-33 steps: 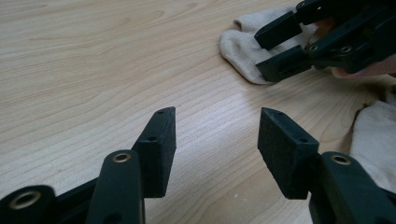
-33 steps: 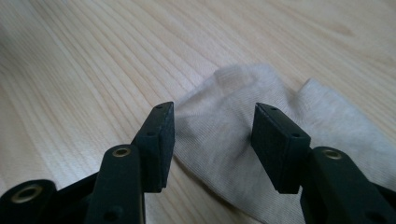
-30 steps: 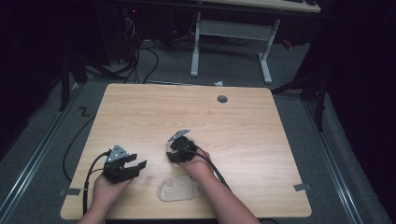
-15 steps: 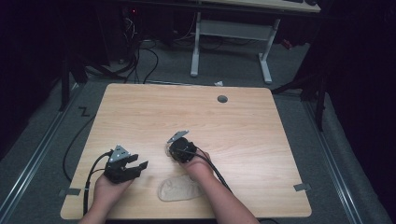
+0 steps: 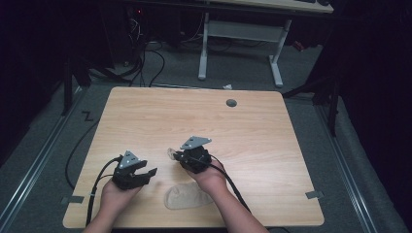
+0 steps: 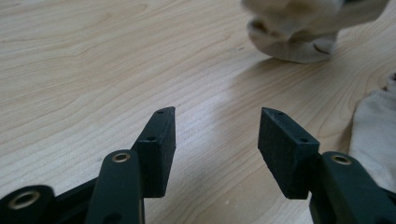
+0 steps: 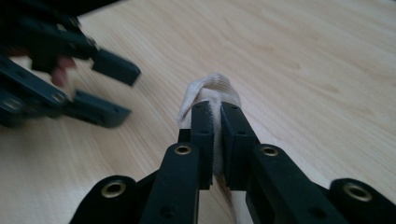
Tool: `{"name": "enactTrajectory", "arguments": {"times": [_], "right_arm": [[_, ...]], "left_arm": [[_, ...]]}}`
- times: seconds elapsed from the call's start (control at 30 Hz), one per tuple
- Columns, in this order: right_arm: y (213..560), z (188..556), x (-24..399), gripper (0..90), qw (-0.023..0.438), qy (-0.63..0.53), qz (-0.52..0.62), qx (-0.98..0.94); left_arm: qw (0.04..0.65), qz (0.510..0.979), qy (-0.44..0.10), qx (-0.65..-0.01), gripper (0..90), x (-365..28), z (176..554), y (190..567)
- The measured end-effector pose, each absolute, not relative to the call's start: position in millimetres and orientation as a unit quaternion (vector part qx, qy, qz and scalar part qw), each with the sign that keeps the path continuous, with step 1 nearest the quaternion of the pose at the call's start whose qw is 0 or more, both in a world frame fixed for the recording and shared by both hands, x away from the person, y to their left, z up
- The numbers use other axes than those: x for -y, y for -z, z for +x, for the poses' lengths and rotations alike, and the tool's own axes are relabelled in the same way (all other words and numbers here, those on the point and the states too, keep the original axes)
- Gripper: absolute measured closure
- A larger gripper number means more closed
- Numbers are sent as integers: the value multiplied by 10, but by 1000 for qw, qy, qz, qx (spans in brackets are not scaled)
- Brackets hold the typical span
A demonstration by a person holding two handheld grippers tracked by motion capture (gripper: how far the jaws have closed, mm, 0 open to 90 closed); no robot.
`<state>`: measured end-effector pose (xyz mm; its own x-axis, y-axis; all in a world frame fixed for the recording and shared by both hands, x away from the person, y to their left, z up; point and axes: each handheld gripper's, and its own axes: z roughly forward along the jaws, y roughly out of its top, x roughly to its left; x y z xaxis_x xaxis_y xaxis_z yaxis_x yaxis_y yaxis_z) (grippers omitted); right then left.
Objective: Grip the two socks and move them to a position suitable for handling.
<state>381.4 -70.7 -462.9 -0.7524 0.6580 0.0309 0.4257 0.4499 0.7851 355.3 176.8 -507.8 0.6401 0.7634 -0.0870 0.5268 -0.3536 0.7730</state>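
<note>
Right claw [image 7: 214,116], jaws just closed, now pinches a pale sock [image 7: 208,91] and has lifted it off the desk [image 5: 272,131]; left claw [image 6: 215,128] unmoved, jaws wide and empty.

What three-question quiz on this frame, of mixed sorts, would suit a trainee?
1. True or false: the right hand-held gripper is clamped on a beige sock.
2. The left hand-held gripper is: A) shut on cloth B) open with nothing between its jaws C) shut on nothing.
3. What lies on the table near the person's right forearm?

Key: 1 true. 2 B. 3 a second beige sock, lying flat near the front edge.
</note>
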Motion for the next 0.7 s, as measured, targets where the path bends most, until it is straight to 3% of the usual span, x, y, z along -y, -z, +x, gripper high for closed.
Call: {"name": "enactTrajectory", "arguments": {"times": [0.23,0.7], "right_arm": [[4540,3884,1008,844,150,-436,357,-812],[4975,3966,1987,825,155,-408,473,-766]], "left_arm": [[408,807,-145,-401,470,-1808,3514,5071],[401,817,-145,-387,466,-1717,3481,5093]]}}
